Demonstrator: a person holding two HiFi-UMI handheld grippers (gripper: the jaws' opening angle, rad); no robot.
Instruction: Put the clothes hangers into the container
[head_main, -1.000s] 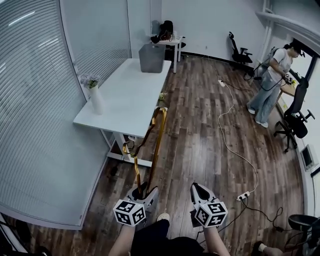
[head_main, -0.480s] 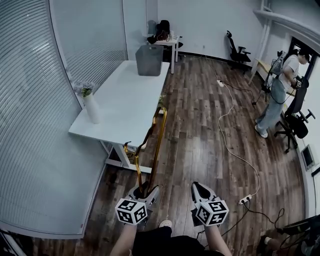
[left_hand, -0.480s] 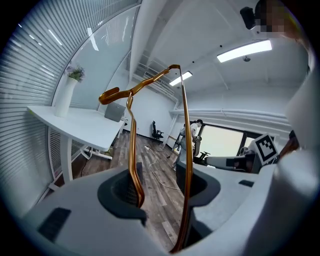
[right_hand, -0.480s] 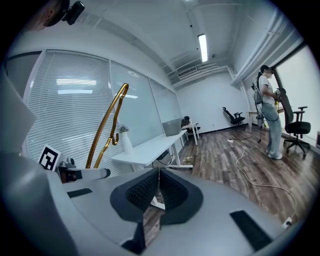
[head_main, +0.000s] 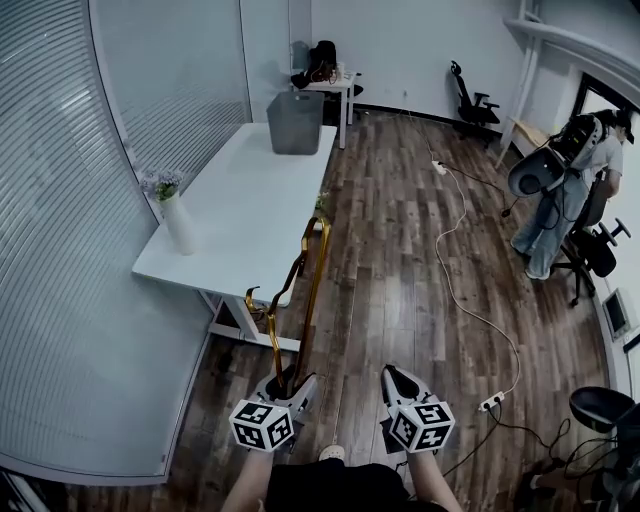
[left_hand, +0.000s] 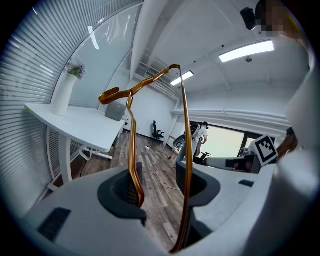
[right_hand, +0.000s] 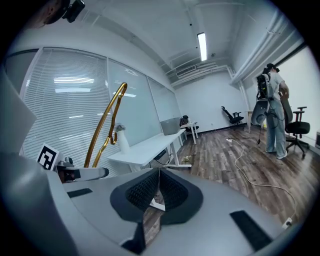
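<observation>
A gold metal clothes hanger (head_main: 313, 270) stands up from my left gripper (head_main: 290, 380), which is shut on it. In the left gripper view its two wires (left_hand: 131, 130) run up between the jaws of the left gripper (left_hand: 160, 185), one wire against each pad. My right gripper (head_main: 393, 378) hangs beside it, shut and empty; its pads meet at the right gripper's (right_hand: 157, 192) middle. The hanger (right_hand: 102, 127) shows to the left there. The grey container (head_main: 296, 122) stands at the far end of the white table (head_main: 240, 210), well ahead of both grippers.
A white vase with flowers (head_main: 178, 222) stands on the table's near left corner. A glass wall with blinds runs along the left. A white cable (head_main: 455, 280) and power strip (head_main: 490, 400) lie on the wood floor. A person (head_main: 560, 190) and office chairs are at the right.
The hanger stays gripped the same way. The view has shifted slightly towards the table. The person at the right has turned and bent away.
</observation>
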